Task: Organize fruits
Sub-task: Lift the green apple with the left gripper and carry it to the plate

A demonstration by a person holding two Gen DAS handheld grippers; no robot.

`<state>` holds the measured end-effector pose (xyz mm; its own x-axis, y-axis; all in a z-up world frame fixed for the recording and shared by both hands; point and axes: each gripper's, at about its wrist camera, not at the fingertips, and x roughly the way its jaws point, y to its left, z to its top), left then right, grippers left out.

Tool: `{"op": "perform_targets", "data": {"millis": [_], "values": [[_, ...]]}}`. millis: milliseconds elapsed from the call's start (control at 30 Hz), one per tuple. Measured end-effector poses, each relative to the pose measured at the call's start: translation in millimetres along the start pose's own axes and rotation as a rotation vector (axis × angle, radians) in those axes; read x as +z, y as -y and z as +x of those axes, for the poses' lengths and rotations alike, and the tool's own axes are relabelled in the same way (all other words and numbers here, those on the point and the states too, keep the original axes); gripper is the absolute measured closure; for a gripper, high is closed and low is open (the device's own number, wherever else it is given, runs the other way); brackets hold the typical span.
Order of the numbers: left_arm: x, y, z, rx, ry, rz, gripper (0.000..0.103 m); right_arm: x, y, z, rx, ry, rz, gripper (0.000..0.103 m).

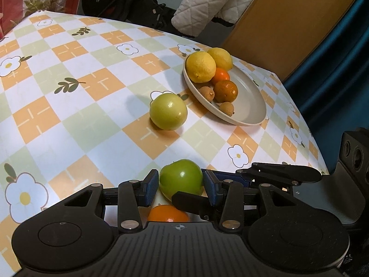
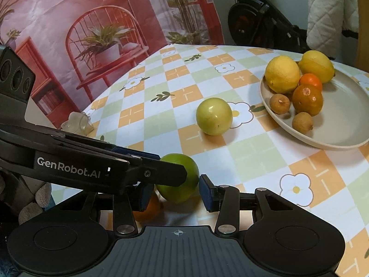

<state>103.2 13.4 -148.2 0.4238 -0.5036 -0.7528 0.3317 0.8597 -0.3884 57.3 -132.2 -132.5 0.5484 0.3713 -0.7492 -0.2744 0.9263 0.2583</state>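
The left gripper (image 1: 181,184) points down at the near edge of the table (image 1: 92,120), which is covered with a chequered cloth in orange, pale green and white with flower prints. Between its two blue pads sits a shiny green round fruit (image 1: 181,180). In the left wrist view both pads lie against the sides of this fruit, so the jaws are pinching it.

The right gripper (image 2: 175,191) comes at the same green fruit from the other side, so the two tools cross each other. In the right wrist view its right blue pad stands just beside the fruit. Its left pad is hidden behind a black finger of the left gripper. I cannot tell if these jaws press on the fruit or only stand around it.

Directly under the green fruit, nearer to both cameras, lies a round orange fruit (image 1: 168,213), mostly hidden by the tools.

Further out on the table rests a pale yellow-green round fruit (image 1: 168,112), alone and apart from both grippers. Just beyond it stands a shallow beige oval plate (image 1: 249,120). At one end of the plate are gathered two yellow lemons (image 1: 200,67), a small bright orange fruit (image 1: 221,75), a darker orange fruit (image 1: 225,90) and two small brown round fruits (image 1: 206,93). The other end of the plate is bare.
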Motion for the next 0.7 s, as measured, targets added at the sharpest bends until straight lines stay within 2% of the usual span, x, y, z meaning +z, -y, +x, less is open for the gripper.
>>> {"op": "perform_targets", "data": {"millis": [267, 700], "values": [[-0.6, 2.1, 2.5, 0.000, 0.008, 0.006, 0.058, -1.1, 2.2, 0.0, 0.001, 0.007, 0.013, 0.063], [17.2, 24.2, 18.8, -0.021, 0.011, 0.064, 0.059, 0.8, 19.6, -11.1, -0.063, 0.066, 0.049, 0.064]]}}
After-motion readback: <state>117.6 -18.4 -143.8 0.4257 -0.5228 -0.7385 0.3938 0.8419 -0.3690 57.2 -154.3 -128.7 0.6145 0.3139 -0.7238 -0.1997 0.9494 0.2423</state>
